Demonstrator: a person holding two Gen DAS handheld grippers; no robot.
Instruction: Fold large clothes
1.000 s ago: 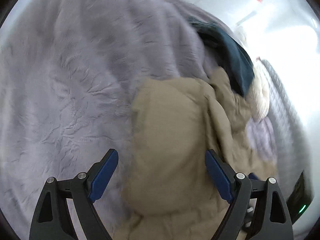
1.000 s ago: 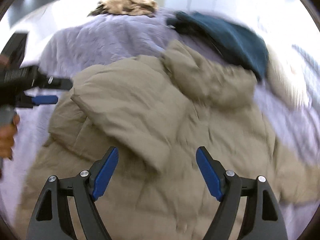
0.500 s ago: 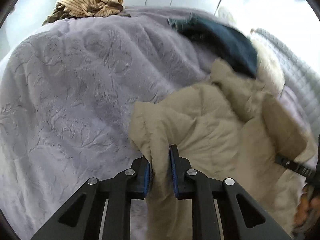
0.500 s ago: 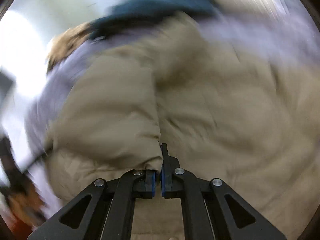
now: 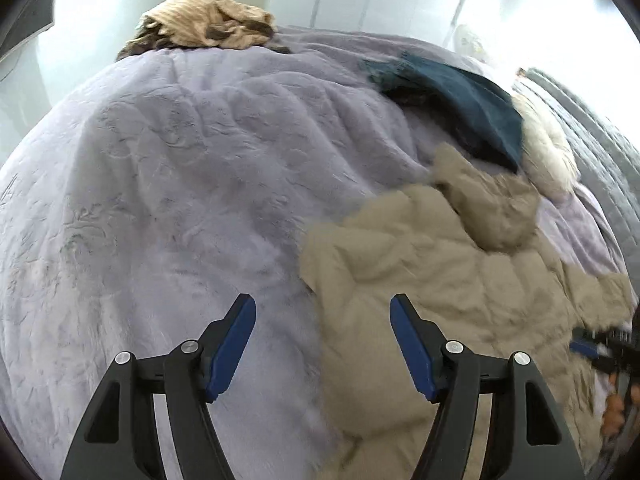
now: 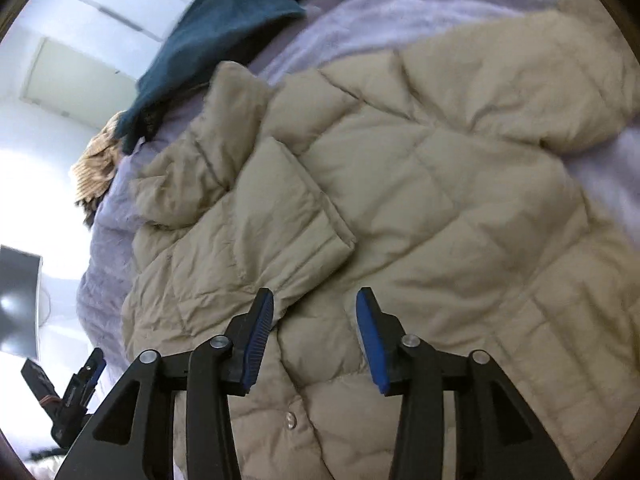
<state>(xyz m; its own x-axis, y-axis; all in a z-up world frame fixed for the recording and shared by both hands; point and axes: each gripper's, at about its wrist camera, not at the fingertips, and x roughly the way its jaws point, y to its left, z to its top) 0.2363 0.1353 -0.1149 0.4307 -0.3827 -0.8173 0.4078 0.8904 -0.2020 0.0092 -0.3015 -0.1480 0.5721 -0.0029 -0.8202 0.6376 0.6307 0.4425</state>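
A tan quilted jacket (image 6: 420, 184) lies spread on a bed (image 5: 180, 184) covered in a lilac plush blanket, one sleeve (image 6: 280, 216) folded in across the body so that its cuff rests near the front snaps, a placement that looks like the first narrowing fold of the garment. The right gripper (image 6: 315, 332) hangs over that cuff, its blue-padded fingers (image 6: 260, 332) having just been opening and now partly apart with nothing clamped between them; the cuff edge lies just beside the left pad. The left gripper (image 5: 323, 344) stands over the jacket's outer edge, where tan fabric meets blanket, its fingers likewise freshly parted, wider than the other pair and empty. The opposite sleeve, at the upper right of the right wrist view, is not yet folded in. Beyond the jacket's collar lie a teal garment (image 5: 472, 108) and a pale fluffy one (image 5: 548, 156), apparently awaiting their turn; a striped tan bundle (image 5: 204, 20) sits at the bed's far end.
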